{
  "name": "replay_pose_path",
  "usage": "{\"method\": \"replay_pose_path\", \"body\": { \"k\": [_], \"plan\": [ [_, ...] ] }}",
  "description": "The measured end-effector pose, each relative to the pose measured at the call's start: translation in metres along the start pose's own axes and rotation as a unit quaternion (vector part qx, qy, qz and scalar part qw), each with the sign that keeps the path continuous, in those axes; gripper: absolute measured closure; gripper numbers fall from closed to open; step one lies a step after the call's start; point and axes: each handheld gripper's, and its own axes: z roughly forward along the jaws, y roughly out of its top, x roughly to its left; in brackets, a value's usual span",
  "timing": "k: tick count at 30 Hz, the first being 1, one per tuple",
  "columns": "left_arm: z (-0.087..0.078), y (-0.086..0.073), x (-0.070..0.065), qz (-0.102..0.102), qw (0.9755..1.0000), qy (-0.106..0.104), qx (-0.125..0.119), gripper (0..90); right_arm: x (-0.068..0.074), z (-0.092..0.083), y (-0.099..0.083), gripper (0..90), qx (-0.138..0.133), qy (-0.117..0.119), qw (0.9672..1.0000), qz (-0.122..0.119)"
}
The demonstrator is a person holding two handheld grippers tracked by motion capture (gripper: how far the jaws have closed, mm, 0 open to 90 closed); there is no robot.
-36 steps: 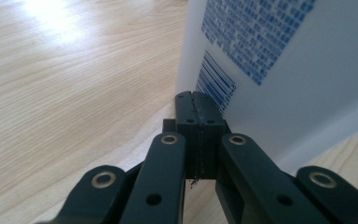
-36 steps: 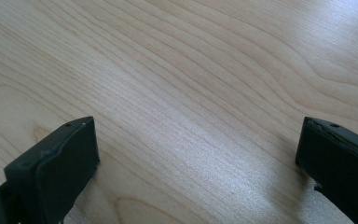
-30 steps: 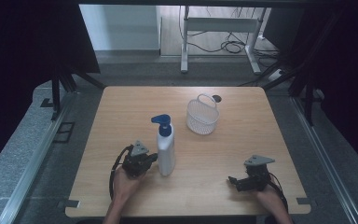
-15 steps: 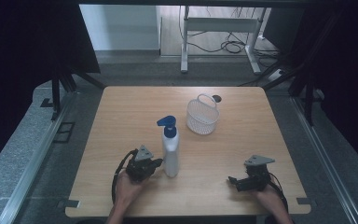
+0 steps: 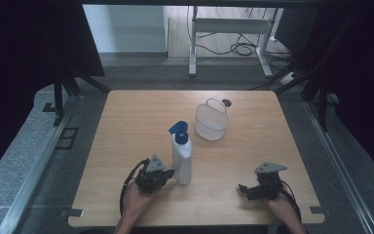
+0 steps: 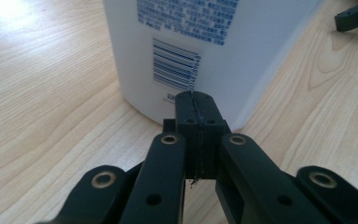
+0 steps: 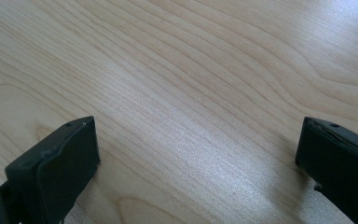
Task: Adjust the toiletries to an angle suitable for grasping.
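Your left tool [image 5: 168,173] pressed together, tips touching white bottle [image 5: 182,157] base. Your right tool [image 5: 244,189] spread wide over bare bench [image 5: 136,122].

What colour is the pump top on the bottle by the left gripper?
Blue: the pump top sits on a white bottle, best seen in the high view.

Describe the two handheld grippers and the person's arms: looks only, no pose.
Both the left gripper and the right gripper are black, each topped by a grey three-cornered plate. A black cable loops from each. The jaws are blocky black bars on linkages with brass-ringed pivot holes. The forearms are bare, with no sleeves visible.
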Motion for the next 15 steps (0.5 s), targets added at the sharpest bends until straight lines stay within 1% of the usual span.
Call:
{"method": "replay_pose_path", "body": {
  "k": [15],
  "plan": [
    [0.007,0.006,-0.015,0.019,0.9996,-0.021,0.005,89.3,0.000,0.000,0.000,0.0,0.000,0.001,1.0000,0.000]
  ]
}}
